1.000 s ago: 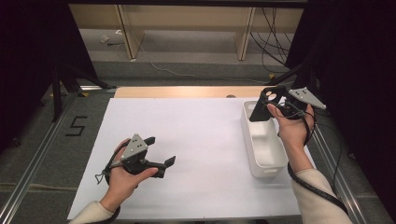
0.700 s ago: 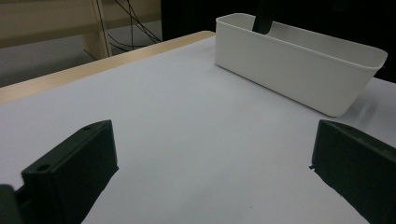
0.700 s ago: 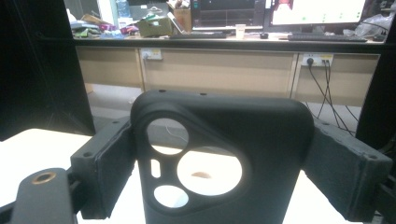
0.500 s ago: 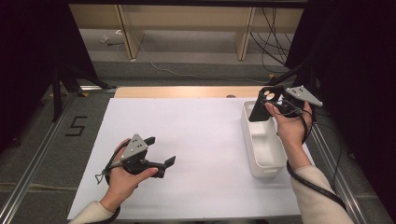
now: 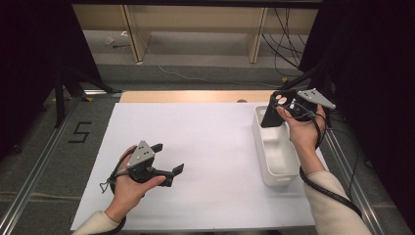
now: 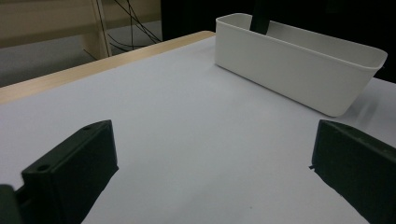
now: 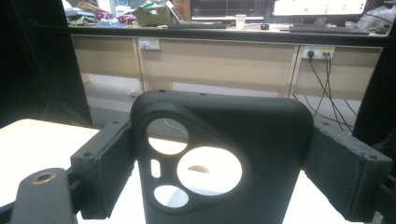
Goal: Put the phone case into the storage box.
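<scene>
Phone case (image 7: 224, 163) stays clamped in the right hand-held gripper (image 5: 280, 108), above the white bin (image 5: 276, 152).

My left hand (image 5: 128, 183) rests low at the near left, its hand-held gripper (image 5: 169, 164) lying level and pointing right, jaws wide apart with nothing between them. My right forearm (image 5: 329, 196) reaches up the right side; the right hand (image 5: 302, 131) is raised, and its hand-held gripper (image 5: 275, 110) points forward-left with both pads pressed on the black piece (image 7: 219, 163) I'm gripping.
</scene>
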